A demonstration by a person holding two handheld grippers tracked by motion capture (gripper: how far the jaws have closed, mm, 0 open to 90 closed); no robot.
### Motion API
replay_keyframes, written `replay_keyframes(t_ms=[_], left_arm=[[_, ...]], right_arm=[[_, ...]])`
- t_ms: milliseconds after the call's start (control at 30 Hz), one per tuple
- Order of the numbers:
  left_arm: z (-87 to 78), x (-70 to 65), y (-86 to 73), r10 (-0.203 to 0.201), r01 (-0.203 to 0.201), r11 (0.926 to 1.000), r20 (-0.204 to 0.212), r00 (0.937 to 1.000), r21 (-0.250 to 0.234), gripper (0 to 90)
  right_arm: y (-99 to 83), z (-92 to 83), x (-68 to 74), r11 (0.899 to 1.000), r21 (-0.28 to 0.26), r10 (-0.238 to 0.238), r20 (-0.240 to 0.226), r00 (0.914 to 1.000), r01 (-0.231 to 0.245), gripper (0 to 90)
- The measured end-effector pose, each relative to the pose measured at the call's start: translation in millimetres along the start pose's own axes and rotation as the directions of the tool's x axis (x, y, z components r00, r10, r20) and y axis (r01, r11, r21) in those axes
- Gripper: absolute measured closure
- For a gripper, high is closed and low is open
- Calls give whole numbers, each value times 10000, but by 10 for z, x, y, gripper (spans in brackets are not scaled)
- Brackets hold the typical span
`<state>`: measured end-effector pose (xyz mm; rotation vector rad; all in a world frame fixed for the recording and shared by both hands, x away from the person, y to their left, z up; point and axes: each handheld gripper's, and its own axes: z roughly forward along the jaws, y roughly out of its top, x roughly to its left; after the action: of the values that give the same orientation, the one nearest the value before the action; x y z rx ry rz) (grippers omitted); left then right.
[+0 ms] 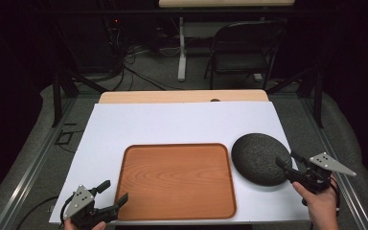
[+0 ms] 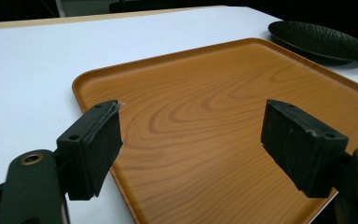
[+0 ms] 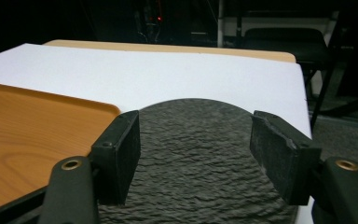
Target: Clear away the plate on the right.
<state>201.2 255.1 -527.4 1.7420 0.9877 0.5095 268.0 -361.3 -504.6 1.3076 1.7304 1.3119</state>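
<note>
From the high view we see the whole bench (image 1: 182,120), its white sheet (image 1: 172,124), and a folding chair (image 1: 242,48) behind it. The left gripper view brings us close to the wooden tray (image 2: 223,116), showing its grain and raised rim; nothing lies in it. The right gripper view shows us the dark plate's (image 3: 205,158) rough, pebbled surface, also bare. The left gripper (image 1: 111,193) hangs at the tray's near left corner, jaws wide. The right gripper (image 1: 287,160) sits over the plate's near edge, jaws wide.
</note>
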Motion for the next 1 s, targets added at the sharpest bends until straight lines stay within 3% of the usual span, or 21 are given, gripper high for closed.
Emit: replay_keyframes(t_ms=[200, 467, 733, 967, 1000], left_arm=[[-5, 3, -2, 19, -19, 10000, -42, 10000, 44, 204], [-4, 5, -3, 6, -5, 10000, -39, 10000, 71, 204], [-4, 3, -4, 20, -20, 10000, -19, 10000, 65, 204], [-2, 1, -5, 23, -23, 10000, 15, 10000, 72, 205], [-2, -1, -4, 39, -39, 9999, -5, 10000, 101, 204]], right_arm=[[-31, 8, -148, 9992, 395, -5, 168, 9999, -2, 371], [-87, -5, -199, 9991, 426, -52, -15, 10000, 53, 406], [-137, -19, -254, 9987, 508, -104, 239, 9997, 92, 416], [-191, -19, -312, 9939, 946, 540, 350, 9979, -571, 419], [-218, -13, -337, 9907, 1078, 793, 394, 9961, -832, 419]])
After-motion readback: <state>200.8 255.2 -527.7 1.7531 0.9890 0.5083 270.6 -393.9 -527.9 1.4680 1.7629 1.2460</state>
